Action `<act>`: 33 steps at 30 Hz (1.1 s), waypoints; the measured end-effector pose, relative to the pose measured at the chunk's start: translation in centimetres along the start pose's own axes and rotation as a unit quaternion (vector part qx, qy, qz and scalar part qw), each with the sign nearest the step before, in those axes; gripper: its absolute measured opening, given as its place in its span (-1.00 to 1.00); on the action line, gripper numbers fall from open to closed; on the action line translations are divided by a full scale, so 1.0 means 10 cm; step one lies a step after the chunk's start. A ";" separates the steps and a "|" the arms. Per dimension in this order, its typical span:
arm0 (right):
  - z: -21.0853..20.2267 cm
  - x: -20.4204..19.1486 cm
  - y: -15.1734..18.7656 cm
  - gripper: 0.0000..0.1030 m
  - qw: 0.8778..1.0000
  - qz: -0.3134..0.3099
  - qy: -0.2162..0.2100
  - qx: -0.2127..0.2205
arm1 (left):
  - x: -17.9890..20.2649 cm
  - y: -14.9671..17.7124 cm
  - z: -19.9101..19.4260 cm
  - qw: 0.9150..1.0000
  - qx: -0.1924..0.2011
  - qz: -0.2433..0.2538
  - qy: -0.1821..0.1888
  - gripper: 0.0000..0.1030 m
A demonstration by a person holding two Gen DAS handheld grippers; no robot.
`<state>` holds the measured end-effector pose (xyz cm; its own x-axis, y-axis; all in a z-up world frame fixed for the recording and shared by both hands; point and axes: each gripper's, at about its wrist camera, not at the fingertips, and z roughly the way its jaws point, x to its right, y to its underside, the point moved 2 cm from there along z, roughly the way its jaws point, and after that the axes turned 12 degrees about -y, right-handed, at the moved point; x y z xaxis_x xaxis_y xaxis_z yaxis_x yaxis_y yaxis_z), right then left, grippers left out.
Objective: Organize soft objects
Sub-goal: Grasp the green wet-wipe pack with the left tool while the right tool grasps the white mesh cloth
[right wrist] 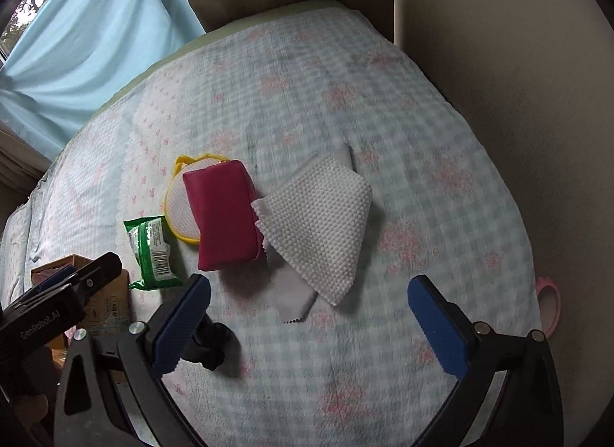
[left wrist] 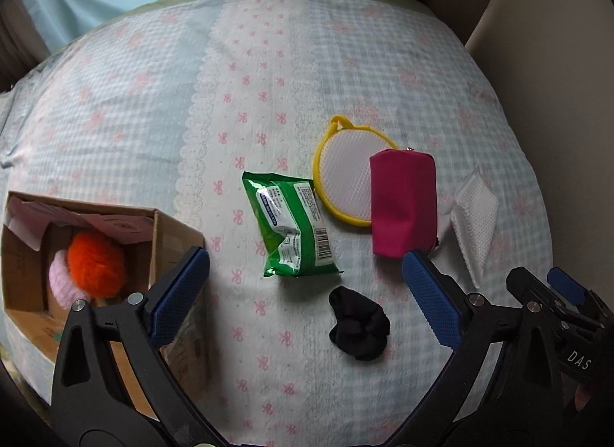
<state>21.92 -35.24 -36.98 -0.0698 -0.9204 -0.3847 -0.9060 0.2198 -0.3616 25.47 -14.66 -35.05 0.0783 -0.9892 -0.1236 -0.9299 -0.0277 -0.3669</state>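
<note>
A cardboard box (left wrist: 172,232) at the left holds an orange fluffy ball (left wrist: 96,259) and a pink soft item (left wrist: 57,278). On the bedspread lie a green wipes pack (left wrist: 293,224), a black scrunchie (left wrist: 358,326), a yellow-rimmed mesh pad (left wrist: 341,174), a magenta pouch (left wrist: 403,201) and a white textured cloth (left wrist: 476,216). My left gripper (left wrist: 307,293) is open and empty above the wipes pack and scrunchie. My right gripper (right wrist: 309,316) is open and empty, hovering near the white cloth (right wrist: 322,224) and the pouch (right wrist: 224,212). The scrunchie (right wrist: 209,347) is partly hidden behind its left finger.
The bed (right wrist: 383,120) has a blue-checked cover with pink bows. A light blue curtain (right wrist: 88,43) hangs at the far left. A beige headboard and wall (right wrist: 479,63) bound the right side. A pink ring-shaped thing (right wrist: 550,305) lies past the bed's right edge.
</note>
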 end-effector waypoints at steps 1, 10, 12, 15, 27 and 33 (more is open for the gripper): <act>0.10 0.04 0.00 0.88 1.000 0.001 0.002 -0.005 | 0.04 0.01 0.12 1.000 -0.005 0.003 -0.004 0.89; 0.65 0.24 -0.03 0.63 0.999 -0.012 0.013 -0.033 | 0.17 0.04 0.75 0.999 -0.030 0.016 -0.035 0.79; 0.70 0.23 -0.04 0.44 0.999 -0.015 0.014 -0.034 | 0.18 0.02 0.82 0.999 -0.033 0.016 -0.036 0.68; 0.73 0.24 -0.07 0.15 0.999 -0.015 0.010 -0.034 | 0.19 -0.02 0.90 0.998 -0.038 0.022 -0.042 0.24; 0.54 0.30 -0.14 -0.67 1.000 0.003 0.004 -0.006 | 0.11 -0.11 0.84 0.999 -0.041 0.015 -0.024 -0.26; 0.46 0.28 -0.14 -0.79 1.000 -0.001 0.003 0.006 | 0.10 -0.10 0.74 0.999 -0.029 0.016 -0.019 -0.39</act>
<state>24.94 -36.60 -41.48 -0.0695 -0.9227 -0.3791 -0.9015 0.2208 -0.3723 29.18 -14.57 -41.62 0.0611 -0.9836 -0.1699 -0.9512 -0.0058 -0.3086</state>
